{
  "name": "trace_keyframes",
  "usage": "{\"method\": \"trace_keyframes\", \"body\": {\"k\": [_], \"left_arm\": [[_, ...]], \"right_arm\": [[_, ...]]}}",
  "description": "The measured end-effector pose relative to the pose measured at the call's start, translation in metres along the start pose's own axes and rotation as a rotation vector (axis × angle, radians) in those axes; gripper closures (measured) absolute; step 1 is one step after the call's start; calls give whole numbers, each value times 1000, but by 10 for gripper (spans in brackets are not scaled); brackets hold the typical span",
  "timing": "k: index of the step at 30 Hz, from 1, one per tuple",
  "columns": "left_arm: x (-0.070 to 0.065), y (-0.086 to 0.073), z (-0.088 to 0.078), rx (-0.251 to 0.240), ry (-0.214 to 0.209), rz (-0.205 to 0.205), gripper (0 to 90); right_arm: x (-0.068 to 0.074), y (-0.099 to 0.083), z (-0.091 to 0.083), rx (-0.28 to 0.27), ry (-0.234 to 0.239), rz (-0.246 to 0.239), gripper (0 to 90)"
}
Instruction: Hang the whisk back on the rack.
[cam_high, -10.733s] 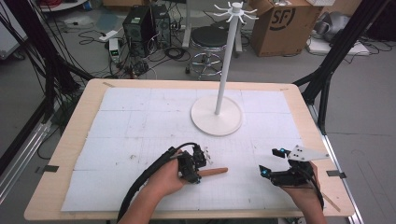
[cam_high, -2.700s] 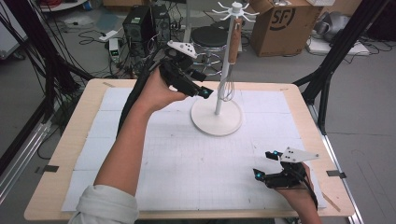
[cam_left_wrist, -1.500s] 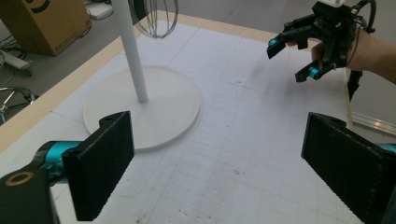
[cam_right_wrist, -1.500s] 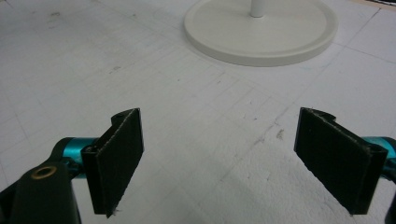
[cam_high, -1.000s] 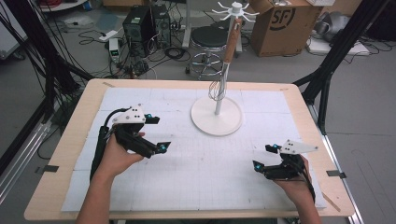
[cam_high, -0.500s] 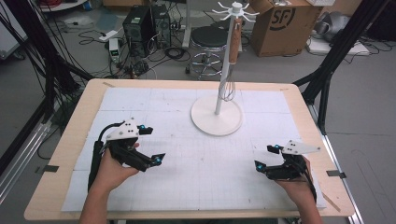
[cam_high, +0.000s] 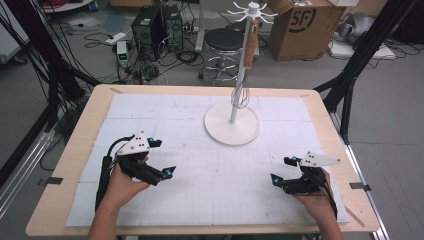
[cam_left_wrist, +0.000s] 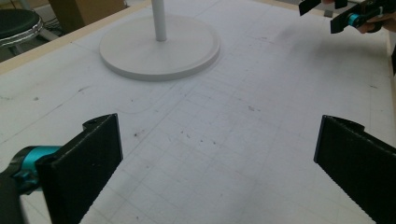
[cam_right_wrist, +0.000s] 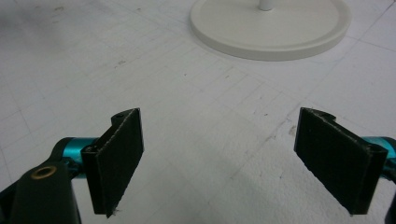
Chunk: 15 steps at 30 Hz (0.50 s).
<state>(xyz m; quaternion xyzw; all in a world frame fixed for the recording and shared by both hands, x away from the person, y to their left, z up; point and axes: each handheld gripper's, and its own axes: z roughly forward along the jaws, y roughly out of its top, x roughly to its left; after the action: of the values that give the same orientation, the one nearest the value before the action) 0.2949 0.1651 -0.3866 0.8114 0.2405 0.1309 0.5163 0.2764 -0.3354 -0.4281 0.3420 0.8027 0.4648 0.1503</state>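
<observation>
A white stand (cam_high: 232, 125) with a round base rises at the back middle of the gridded mat. From one of its top hooks hangs a whisk with a wooden handle (cam_high: 249, 42), its wires low beside the pole. My left gripper (cam_high: 162, 157) hovers low over the near left of the mat, open and empty. In the left gripper view its jaws (cam_left_wrist: 219, 177) stand wide apart, facing the stand base (cam_left_wrist: 161, 46). My right gripper (cam_high: 282, 170) rests at the near right, open and empty. The right gripper view shows its jaws (cam_right_wrist: 233, 158) apart over bare mat, with the stand base (cam_right_wrist: 271, 28) ahead.
The white mat (cam_high: 200, 150) covers most of the wooden table (cam_high: 65, 200). Behind the table, on the floor, stand a stool (cam_high: 222, 42), a cardboard box (cam_high: 305, 25) and a computer case (cam_high: 150, 27). Black frame posts flank both sides.
The left hand has left the stand, where the whisk now hangs, and come down toward the near left of the mat. The right gripper has stayed put.
</observation>
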Motion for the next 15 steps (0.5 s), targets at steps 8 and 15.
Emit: {"method": "trace_keyframes", "body": {"k": [8,15], "left_arm": [[4,-8,2,-4,4,-14,16],[4,-15,5,3,6,-24,17]], "right_arm": [[1,0,4,22,-7,-4,150],[0,0,6,30,-16,-8,150]]}}
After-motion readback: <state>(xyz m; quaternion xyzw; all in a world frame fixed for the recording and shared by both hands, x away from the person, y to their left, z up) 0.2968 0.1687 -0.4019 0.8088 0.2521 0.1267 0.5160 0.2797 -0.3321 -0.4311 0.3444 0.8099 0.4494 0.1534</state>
